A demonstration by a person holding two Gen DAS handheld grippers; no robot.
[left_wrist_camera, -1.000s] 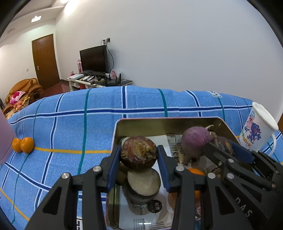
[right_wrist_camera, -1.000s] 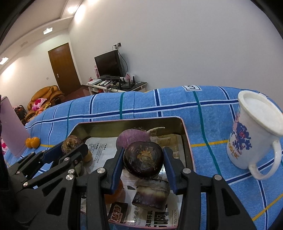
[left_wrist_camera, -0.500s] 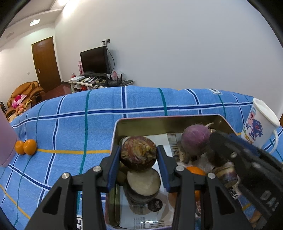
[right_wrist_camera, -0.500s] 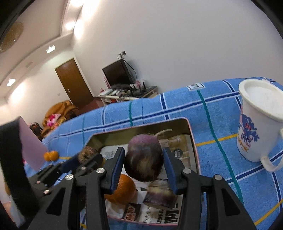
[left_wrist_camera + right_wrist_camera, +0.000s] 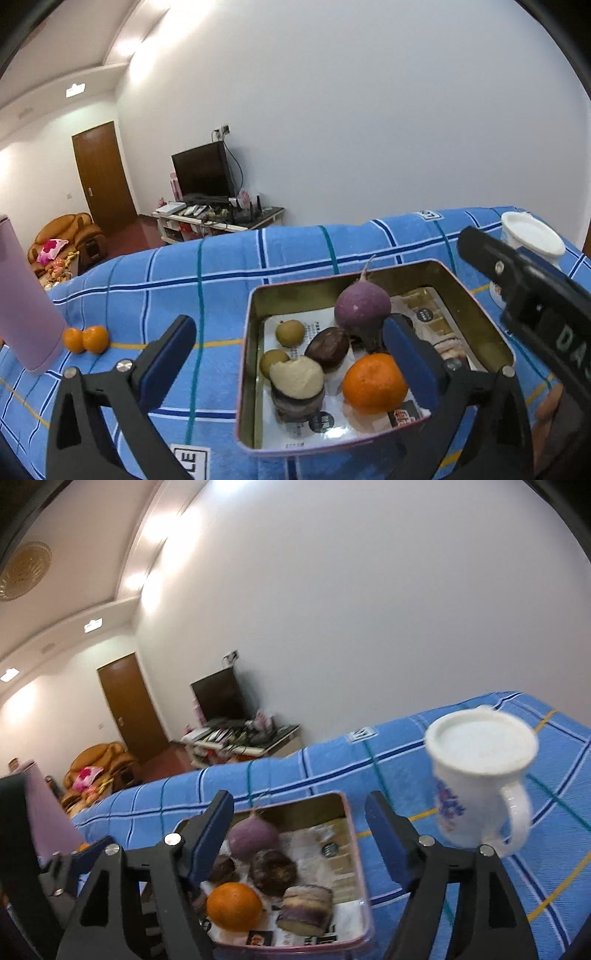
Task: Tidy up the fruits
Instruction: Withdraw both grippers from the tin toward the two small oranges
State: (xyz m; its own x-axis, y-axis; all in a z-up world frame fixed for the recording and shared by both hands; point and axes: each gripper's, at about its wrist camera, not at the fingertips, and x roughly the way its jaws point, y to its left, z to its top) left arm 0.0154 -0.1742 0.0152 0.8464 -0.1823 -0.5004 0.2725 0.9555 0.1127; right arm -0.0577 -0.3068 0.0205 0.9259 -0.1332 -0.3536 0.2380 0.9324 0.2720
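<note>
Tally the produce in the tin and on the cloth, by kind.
Orange fruits: 3
Purple radish: 1
Small tan fruits: 2
Dark brown rounds: 2
Cut chunks: 2
Total: 10

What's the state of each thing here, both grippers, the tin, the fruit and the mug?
left gripper: open, empty, above the tin.
right gripper: open, empty.
metal tin: lidless, paper-lined, holding produce.
purple turnip: in the tin, root up.
big orange: whole, in the tin.
cut taro piece: standing, pale face up.
two small oranges: on the cloth, touching.
white mug: upright, beside the tin.
</note>
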